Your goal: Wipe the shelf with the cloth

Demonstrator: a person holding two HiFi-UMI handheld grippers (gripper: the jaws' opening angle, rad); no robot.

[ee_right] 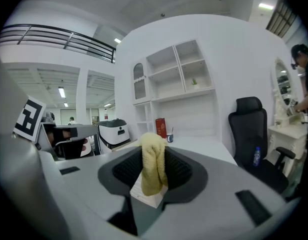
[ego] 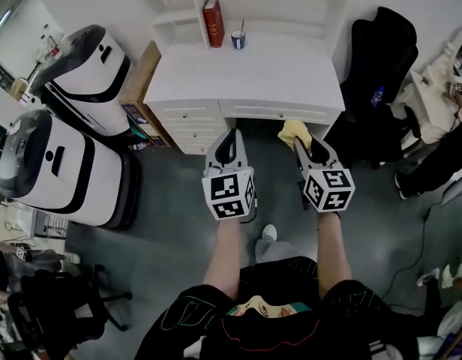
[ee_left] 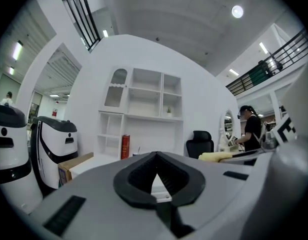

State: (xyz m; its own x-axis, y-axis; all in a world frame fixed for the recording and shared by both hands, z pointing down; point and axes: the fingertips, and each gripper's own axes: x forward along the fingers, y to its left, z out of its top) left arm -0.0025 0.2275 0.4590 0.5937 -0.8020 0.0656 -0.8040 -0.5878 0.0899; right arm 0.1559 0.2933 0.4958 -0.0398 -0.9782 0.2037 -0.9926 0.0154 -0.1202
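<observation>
A yellow cloth hangs folded from my right gripper, which is shut on it; in the right gripper view the cloth droops between the jaws of that gripper. My left gripper is shut with nothing in it; the left gripper view shows the tips of this gripper meeting. Both are held side by side above the floor, just in front of the white desk. The white shelf unit rises at the desk's back. It also appears ahead as the shelf unit and the shelf unit.
A red book and a blue cup stand on the desk by the shelf. Two white robot-like machines and a cardboard box stand at the left. A black office chair stands at the right. A person is farther off to the right.
</observation>
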